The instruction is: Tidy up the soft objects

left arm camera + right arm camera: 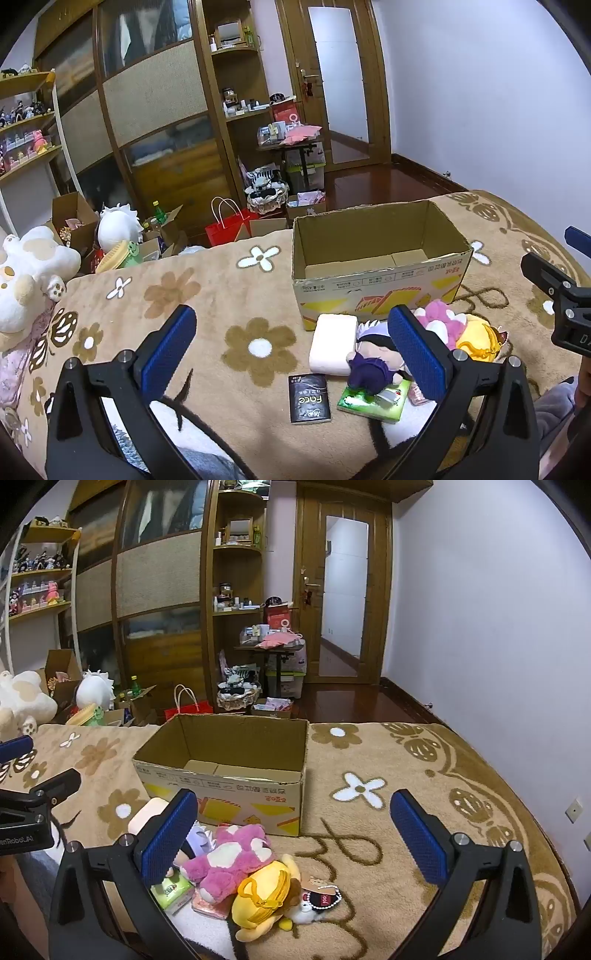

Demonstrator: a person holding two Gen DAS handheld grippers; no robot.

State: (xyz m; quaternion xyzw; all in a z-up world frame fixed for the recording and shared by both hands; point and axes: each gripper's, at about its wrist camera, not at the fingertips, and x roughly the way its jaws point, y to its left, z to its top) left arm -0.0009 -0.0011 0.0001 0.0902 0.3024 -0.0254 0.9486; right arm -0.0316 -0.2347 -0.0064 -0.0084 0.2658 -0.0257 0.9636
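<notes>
An open cardboard box [380,254] [229,768] stands on a flower-patterned beige blanket [229,295] [369,830], with nothing in it. In front of it lie soft things: a white pack [332,343], a dark-haired doll in purple [369,365], a pink plush [229,856] [439,317], a yellow plush [266,897] [476,336], a green tissue pack [373,400] [171,891] and a black "Face" pack [309,398]. My left gripper [295,350] hovers open left of the pile. My right gripper [295,834] hovers open above the plush toys. Nothing is between either pair of fingers.
A large white plush [29,273] [22,701] lies at the blanket's left end. Beyond the bed are boxes, a red bag [229,229], a wardrobe [155,96], shelves and a door [343,598]. A white wall [498,627] borders the right side.
</notes>
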